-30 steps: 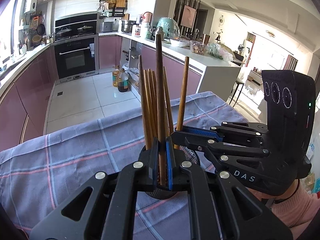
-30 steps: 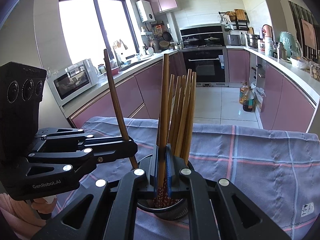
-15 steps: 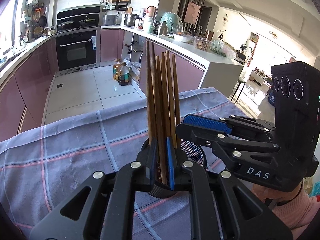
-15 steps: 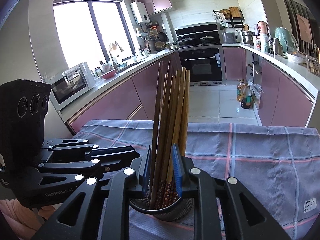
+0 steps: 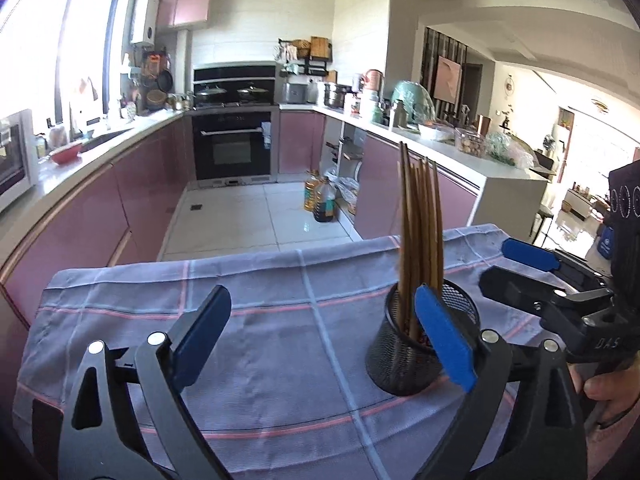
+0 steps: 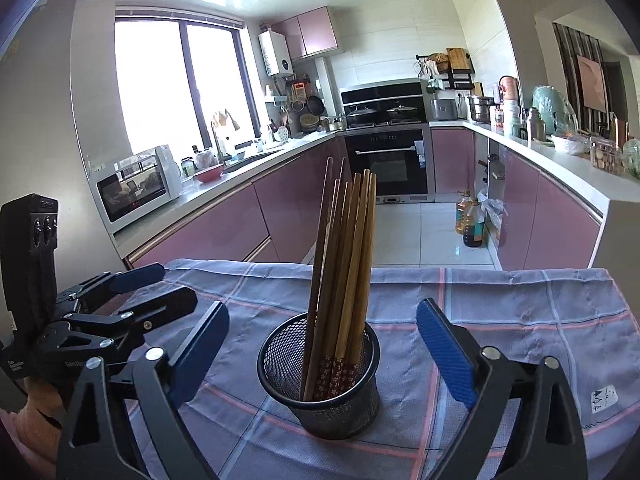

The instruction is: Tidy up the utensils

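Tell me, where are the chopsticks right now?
The chopsticks stand in the black mesh cup on the checked cloth, centred in the right wrist view between the open right gripper.

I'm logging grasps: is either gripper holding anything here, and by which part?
Nothing is held. The left gripper and right gripper have just opened wide; the chopsticks stand free in the mesh cup.

Cloth (image 6: 500, 312) on worktop — grey-blue, checked with pink and pale lines. Mesh holder (image 6: 320, 384): black. Chopsticks (image 6: 348, 264) — tan to dark brown, lower ends dark red with small pale flower print. Gripper fingers (image 6: 444, 356): black frames, blue pads. Cabinets (image 6: 224, 232): glossy mauve-pink.
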Tool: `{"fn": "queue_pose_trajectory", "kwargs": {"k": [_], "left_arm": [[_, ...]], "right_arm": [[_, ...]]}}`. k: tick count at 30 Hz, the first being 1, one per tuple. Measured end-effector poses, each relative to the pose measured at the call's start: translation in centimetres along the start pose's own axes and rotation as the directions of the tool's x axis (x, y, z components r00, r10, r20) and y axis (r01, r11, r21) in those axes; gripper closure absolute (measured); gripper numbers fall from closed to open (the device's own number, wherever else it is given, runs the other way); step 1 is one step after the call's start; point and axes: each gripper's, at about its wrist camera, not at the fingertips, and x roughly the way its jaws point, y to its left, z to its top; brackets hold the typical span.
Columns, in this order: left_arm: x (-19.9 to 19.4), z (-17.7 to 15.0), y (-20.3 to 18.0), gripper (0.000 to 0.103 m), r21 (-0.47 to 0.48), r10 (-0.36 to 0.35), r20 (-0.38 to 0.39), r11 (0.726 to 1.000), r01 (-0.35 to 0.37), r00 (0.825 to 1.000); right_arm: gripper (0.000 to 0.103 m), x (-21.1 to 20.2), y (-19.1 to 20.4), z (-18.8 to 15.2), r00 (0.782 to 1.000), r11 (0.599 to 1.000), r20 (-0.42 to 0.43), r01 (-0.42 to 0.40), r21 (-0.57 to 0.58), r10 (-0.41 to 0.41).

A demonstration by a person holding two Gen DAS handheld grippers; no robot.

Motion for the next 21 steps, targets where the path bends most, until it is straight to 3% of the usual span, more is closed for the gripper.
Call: {"fn": "queue_pose_trajectory", "kwargs": {"k": [2, 8, 16, 21], "left_arm": [[-1.0, -0.3, 0.3, 0.006, -0.003, 0.026, 0.026, 1.0, -0.026, 0.999], [-3.9, -1.2, 1.2, 0.006, -0.043, 0.109, 0.117, 0.994, -0.105, 0.987], [-7.3, -2.4, 2.5, 0.006, -0.073, 0.145, 0.197, 0.988, -0.133, 0.97], [-8.8, -2.7, 2.3, 0.006, -0.087, 0.178, 0.238, 0.983, -0.162, 0.955]], "right_arm": [[0.006, -0.3, 0.4, -0.3, 0.999, 1.0, 0.021, 0.024, -0.009, -0.024], [0.006, -1.1, 1.5, -1.1, 0.995, 0.997, 0.069, 0.068, -0.03, -0.066], [0.006, -3.2, 3.0, -1.6, 0.97, 0.987, 0.198, 0.154, -0.053, -0.141], [0.006, -3.3, 3.5, -1.7, 0.966, 0.983, 0.209, 0.17, -0.063, -0.154]]}}
